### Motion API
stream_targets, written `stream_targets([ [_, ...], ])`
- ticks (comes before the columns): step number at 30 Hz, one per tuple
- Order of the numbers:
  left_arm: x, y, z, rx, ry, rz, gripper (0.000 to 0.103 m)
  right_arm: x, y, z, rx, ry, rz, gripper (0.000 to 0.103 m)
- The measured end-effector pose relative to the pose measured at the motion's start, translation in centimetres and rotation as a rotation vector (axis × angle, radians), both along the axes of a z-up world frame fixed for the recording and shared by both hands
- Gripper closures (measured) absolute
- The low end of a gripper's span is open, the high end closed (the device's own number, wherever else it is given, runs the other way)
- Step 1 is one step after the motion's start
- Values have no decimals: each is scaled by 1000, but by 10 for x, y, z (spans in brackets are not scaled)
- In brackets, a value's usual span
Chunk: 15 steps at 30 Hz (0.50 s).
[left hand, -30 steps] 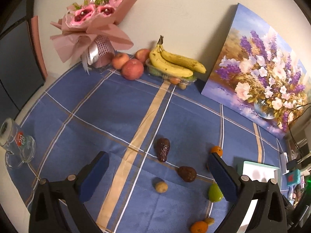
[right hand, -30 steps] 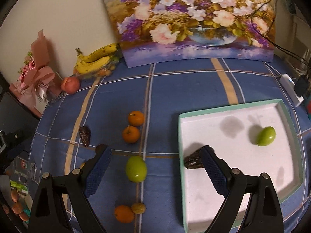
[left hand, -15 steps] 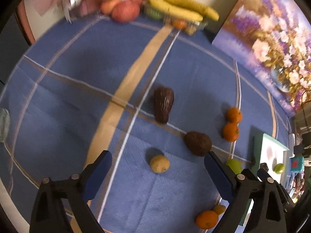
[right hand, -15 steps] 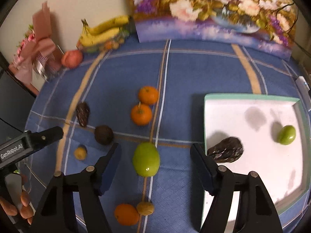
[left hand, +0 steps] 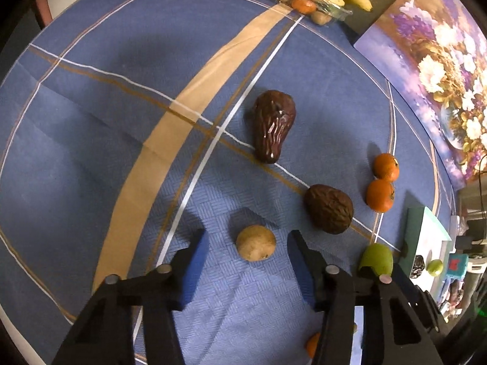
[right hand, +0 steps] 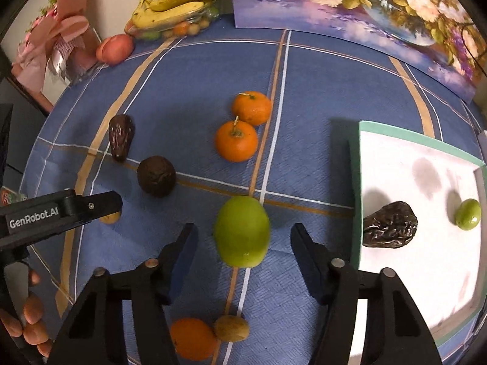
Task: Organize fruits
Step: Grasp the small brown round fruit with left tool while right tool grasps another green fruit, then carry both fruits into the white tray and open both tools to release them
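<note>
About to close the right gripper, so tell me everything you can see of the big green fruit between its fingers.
The green fruit is smooth, glossy and yellow-green, rounded and slightly taller than wide, with a small highlight low on its skin. It rests on the blue checked tablecloth over a crossing of stripes, left of the white tray. The right gripper straddles it; its jaws have just been closing, but gaps remain on both sides, so nothing but the cloth touches it.

A blue checked tablecloth [right hand: 319, 85] covers the table. Around a green apple [right hand: 242, 231] at its middle lie two oranges [right hand: 237, 140] at twelve o'clock, two dark avocados [right hand: 155, 176] at ten, a white tray [right hand: 426, 188] at three, bananas [right hand: 176, 6] far at eleven.
</note>
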<state>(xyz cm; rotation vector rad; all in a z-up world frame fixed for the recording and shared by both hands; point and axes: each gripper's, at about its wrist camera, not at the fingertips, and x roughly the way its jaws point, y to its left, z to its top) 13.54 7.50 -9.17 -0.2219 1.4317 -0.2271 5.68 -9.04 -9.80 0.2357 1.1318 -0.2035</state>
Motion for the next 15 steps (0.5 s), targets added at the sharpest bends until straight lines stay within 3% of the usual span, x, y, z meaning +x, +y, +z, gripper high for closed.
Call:
stream_targets([
  [2, -1, 2, 1, -13, -2, 4, 66, 0, 1, 0, -3, -2, 5, 43],
  [4, -1, 3, 2, -25, -4, 3, 73, 1, 1, 2, -7, -5, 9, 49],
  [7, -1, 2, 4, -23, -14, -1, 74, 2, 1, 3, -7, -8, 10, 62],
  [15, 0, -3, 23, -44, -75, 6, 74, -4, -6, 15, 36, -42, -4, 62],
])
